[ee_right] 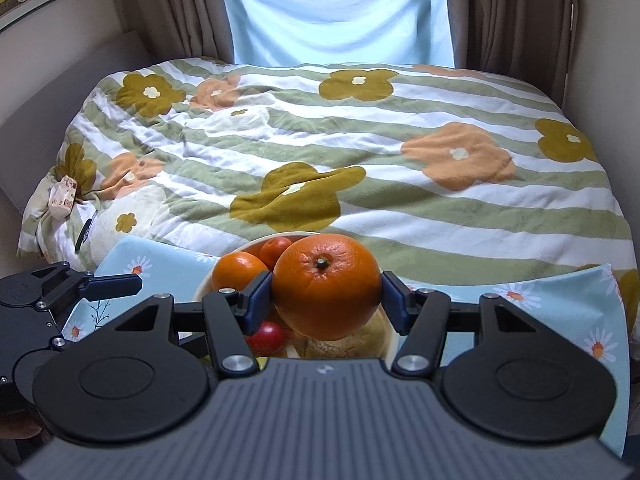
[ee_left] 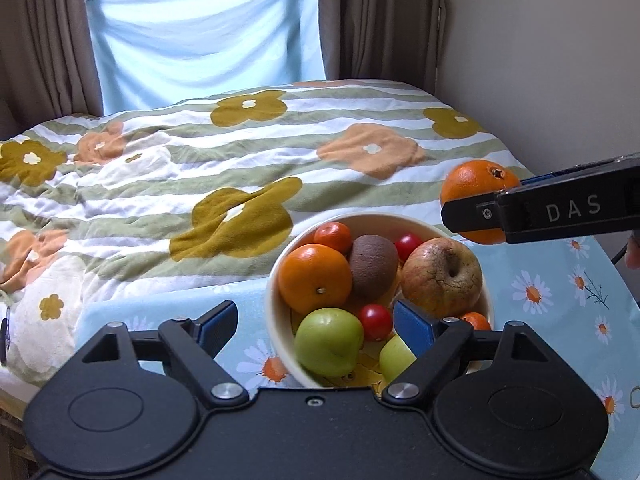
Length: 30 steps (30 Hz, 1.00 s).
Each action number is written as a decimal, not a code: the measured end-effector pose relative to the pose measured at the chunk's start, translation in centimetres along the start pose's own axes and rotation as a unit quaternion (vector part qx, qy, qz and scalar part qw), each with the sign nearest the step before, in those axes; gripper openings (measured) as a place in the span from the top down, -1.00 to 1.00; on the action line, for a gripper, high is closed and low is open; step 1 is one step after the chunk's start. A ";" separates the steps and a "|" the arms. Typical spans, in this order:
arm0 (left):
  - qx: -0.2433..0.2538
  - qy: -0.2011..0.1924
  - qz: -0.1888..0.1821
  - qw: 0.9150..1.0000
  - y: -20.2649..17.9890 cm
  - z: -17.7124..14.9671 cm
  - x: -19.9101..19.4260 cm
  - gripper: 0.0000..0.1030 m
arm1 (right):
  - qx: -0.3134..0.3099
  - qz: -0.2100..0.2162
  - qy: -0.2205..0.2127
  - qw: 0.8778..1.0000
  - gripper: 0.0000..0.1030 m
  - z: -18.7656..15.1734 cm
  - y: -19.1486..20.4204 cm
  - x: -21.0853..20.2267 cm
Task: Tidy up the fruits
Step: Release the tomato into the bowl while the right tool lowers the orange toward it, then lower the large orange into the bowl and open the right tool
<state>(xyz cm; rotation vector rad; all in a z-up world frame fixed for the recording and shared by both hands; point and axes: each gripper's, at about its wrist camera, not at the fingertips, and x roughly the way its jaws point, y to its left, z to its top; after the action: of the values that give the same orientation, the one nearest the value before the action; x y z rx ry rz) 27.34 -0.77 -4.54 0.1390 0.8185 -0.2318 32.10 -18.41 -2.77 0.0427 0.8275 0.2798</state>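
A cream bowl stands on the daisy-print cloth and holds an orange, a kiwi, a brownish apple, two green apples, cherry tomatoes and small mandarins. My left gripper is open, its fingers straddling the bowl's near side. My right gripper is shut on a large orange and holds it just above the bowl. In the left wrist view, that orange hangs right of the bowl in the right gripper's fingers.
The blue daisy cloth covers the small table under the bowl. Behind it lies a bed with a striped flower quilt. Curtains and a window are at the back, a wall on the right.
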 end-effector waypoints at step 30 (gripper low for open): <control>-0.027 0.019 0.039 0.999 5.3 -4.1 -1.5 -0.85 | -0.091 -0.012 -0.012 0.996 -1.00 -2.5 6.6 5.3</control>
<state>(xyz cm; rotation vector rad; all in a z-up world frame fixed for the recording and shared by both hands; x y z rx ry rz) 24.85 5.47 -6.00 0.1246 0.8542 -0.1340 32.15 -10.84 -7.33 -0.1350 0.7753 0.3297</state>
